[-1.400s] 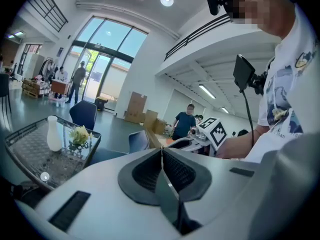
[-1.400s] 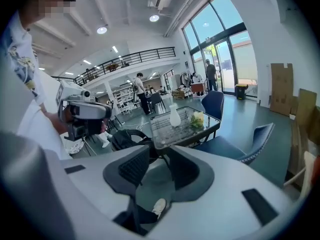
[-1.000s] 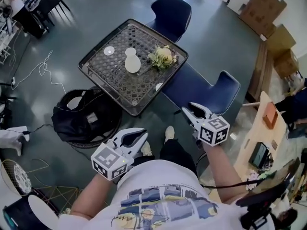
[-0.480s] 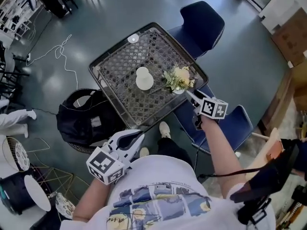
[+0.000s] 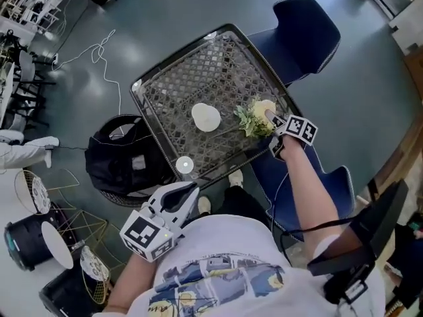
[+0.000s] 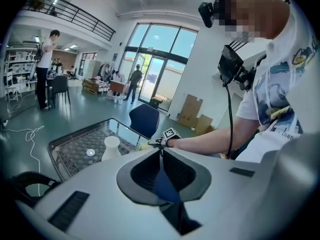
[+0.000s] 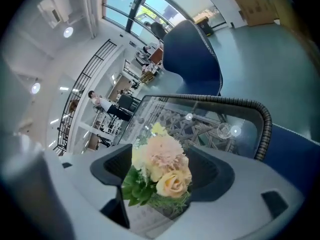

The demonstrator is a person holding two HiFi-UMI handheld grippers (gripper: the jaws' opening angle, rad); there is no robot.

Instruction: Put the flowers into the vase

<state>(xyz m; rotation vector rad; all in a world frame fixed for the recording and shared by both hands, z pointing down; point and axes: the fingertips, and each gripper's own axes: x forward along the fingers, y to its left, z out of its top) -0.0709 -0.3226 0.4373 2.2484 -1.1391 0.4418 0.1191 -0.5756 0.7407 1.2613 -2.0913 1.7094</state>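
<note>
Flowers (image 7: 161, 170) – between opening right gripper (image 7: 162, 160) jaws | left gripper (image 6: 161, 153) closed

Opening right gripper (image 5: 272, 119), now astride flowers (image 5: 251, 121)

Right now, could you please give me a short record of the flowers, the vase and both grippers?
table: glass top over wicker
vase: upright on table, no flowers in it
flowers: lying on table beside vase, not touching it
right gripper: at flowers, jaws opening, blooms between them, not pressed
left gripper: shut, empty, near the person's body, short of table
task: flowers not yet in vase
</note>
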